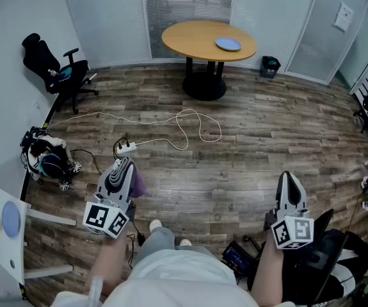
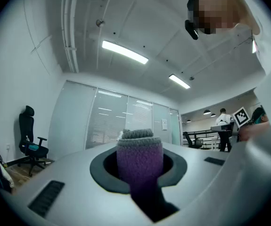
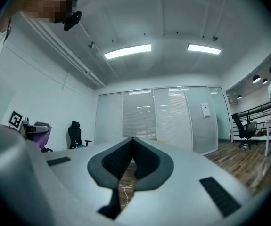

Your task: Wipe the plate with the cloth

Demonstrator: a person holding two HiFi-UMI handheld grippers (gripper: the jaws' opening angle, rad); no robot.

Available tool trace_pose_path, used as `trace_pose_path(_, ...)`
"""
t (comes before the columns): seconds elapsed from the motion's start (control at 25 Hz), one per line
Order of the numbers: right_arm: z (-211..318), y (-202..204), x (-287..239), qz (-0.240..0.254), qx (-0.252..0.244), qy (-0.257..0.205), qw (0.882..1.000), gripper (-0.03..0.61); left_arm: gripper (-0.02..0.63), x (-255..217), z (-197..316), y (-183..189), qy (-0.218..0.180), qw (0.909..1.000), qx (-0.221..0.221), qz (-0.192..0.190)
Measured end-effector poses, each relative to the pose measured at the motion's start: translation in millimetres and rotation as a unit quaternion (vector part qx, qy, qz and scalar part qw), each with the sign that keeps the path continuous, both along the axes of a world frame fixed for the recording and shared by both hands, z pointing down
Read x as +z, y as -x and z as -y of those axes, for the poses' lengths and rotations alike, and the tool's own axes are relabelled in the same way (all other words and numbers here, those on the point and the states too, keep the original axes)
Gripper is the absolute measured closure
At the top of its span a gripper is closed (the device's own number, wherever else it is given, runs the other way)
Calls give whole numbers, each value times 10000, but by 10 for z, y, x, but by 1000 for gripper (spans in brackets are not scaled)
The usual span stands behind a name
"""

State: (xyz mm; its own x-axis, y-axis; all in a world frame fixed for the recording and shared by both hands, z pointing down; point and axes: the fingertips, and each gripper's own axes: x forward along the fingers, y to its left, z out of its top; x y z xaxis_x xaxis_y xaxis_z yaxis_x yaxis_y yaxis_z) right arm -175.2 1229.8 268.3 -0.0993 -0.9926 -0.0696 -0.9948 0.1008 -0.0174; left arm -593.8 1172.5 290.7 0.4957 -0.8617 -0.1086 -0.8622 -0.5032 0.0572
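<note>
Closest in, the person's pale shirt (image 1: 171, 277) fills the bottom of the head view, above a wide wood floor (image 1: 254, 139). Far across that floor stands a round wooden counter (image 1: 193, 36), and a black office chair (image 1: 59, 69) sits by the left wall. The left gripper (image 1: 124, 167) is clamped on a purple and grey cloth (image 2: 139, 161) that sticks up between its jaws. The right gripper (image 1: 288, 181) is closed with nothing in it. The blue plate (image 1: 228, 44) lies near the counter's right edge, well apart from both grippers. A thin white cable (image 1: 190, 123) loops over the floor.
</note>
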Motion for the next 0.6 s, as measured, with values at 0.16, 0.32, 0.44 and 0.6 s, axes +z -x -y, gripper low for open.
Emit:
trace_pose_path(0.16, 21, -11, 5, 8, -17, -6, 10000, 558, 538, 9, 29, -57, 3, 10000, 24, -13)
trace_pose_path(0.32, 37, -1, 6, 49, -182, -6, 9998, 559, 538, 22, 59, -125, 12, 10000, 87, -14)
trace_pose_path(0.44, 78, 69, -41, 47, -385, -33, 9992, 558, 538, -12, 116, -161, 6, 9999, 106, -3)
trace_pose_path(0.6, 113, 121, -91, 115, -553, -84, 9984, 558, 538, -6, 173, -221, 9, 9999, 145, 3)
